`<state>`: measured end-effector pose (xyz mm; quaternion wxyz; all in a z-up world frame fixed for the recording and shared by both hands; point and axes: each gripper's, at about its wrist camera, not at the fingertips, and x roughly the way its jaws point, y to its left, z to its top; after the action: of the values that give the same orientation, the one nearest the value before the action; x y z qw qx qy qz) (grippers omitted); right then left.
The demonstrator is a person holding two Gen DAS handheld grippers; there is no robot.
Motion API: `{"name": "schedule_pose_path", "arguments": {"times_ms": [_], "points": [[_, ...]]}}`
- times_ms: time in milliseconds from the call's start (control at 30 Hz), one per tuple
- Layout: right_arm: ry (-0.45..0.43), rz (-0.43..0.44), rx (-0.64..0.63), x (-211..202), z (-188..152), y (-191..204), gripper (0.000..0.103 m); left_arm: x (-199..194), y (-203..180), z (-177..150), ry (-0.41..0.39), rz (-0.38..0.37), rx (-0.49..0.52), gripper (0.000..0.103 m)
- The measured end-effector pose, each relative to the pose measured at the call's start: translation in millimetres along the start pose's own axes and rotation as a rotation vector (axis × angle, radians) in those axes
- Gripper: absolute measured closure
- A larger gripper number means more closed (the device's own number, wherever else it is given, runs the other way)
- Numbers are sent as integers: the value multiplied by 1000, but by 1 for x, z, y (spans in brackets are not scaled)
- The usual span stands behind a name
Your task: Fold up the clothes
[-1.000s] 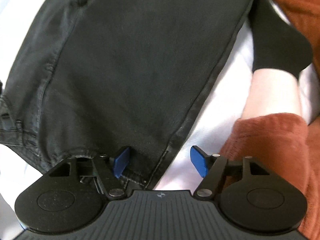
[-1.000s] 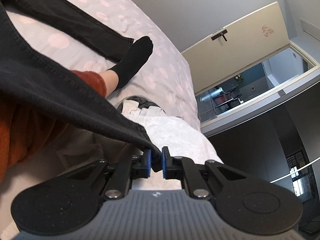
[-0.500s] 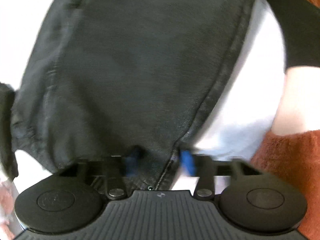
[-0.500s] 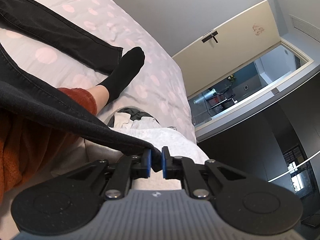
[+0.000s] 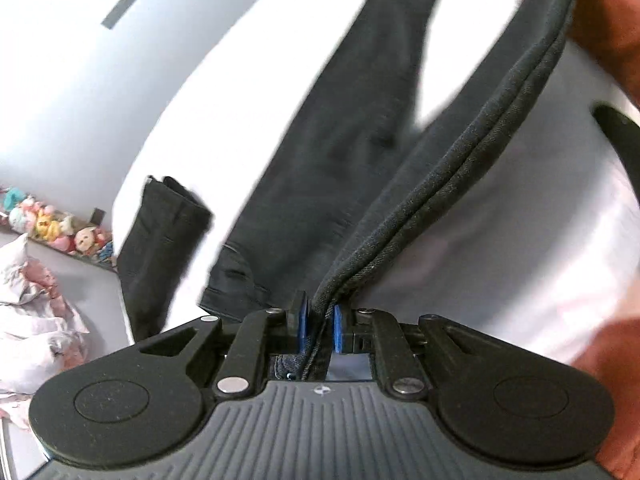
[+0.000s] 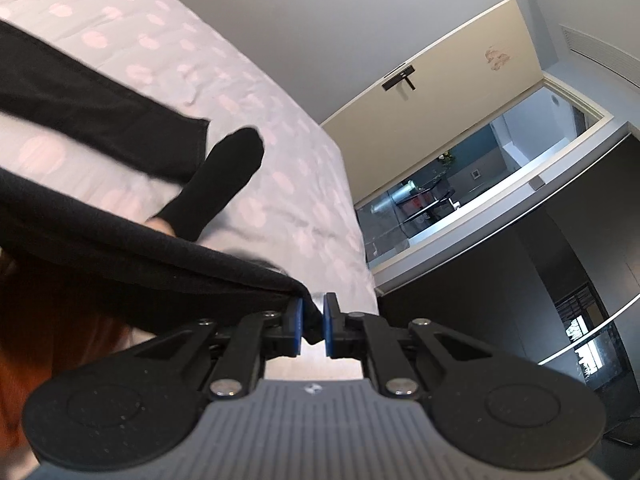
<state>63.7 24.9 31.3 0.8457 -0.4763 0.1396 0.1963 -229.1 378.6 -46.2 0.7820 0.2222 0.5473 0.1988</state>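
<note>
Black jeans [image 5: 332, 168] lie partly on a pale bed [image 5: 224, 92]. In the left wrist view my left gripper [image 5: 319, 326] is closing its blue pads on the jeans' seamed edge [image 5: 472, 168], which rises taut toward the upper right. One leg of the jeans stretches away across the bed. In the right wrist view my right gripper [image 6: 311, 324] is shut on another corner of the black jeans [image 6: 132, 252], whose fabric runs off to the left. The other leg [image 6: 92, 112] lies flat on the dotted sheet [image 6: 248, 92].
A person's foot in a black sock [image 6: 224, 176] rests on the bed, with a rust-coloured fleece garment [image 5: 608, 12] close by. A dark folded garment [image 5: 160, 240] hangs at the bed's edge. Soft toys [image 5: 56, 224] and crumpled bedding [image 5: 32, 320] lie on the floor. A door [image 6: 432, 92] stands open.
The left jaws closed on the jeans' edge and the gripper rose and tilted, lifting the fabric off the bed. The right gripper shifted sideways with its corner still gripped.
</note>
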Motion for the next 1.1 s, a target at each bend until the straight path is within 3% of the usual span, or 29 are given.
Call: {"name": "schedule_pose_path", "arguments": {"times_ms": [300,600,867,967,1100], "points": [[22,6,-40,93,87,3,92,55,64,57,53,22,-31,88],[112,94,-135,227,185,70,92,179,96,87,179,-4,21,87],[171,78,-174,327,235,144,91,253,109,86,178,-48,-51,84],[150,59,-150,344,245,162,91,259,103,77,156,-44,-61,83],[136,44,-96,360,252,175,91,254,104,63,101,-14,-137,71]]}}
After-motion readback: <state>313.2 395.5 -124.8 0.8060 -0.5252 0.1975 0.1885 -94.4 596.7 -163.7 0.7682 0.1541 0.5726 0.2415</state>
